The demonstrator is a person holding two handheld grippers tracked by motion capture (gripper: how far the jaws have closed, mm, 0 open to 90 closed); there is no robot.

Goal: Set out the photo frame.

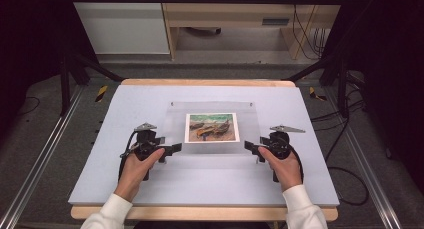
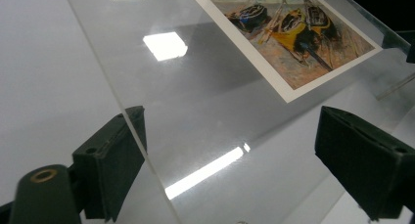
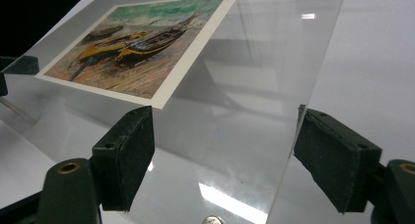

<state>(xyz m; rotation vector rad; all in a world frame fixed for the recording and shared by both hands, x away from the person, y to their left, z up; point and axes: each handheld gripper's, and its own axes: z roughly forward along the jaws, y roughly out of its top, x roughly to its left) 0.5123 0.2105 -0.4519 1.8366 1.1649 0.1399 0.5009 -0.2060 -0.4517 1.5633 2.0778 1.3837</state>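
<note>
Two hand-held grippers, left hand-held gripper (image 1: 172, 149) and right hand-held gripper (image 1: 248, 146), jaws spread, flank the clear sheet (image 1: 212, 149) covering a boat picture (image 1: 212, 127).

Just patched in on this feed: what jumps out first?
A colourful print of beached boats sits mid-table under a clear acrylic sheet on the grey table mat. The left gripper and right gripper flank the sheet's near corners, jaws spread wide with its edge between them; whether the pads touch it, I can't tell.
</note>
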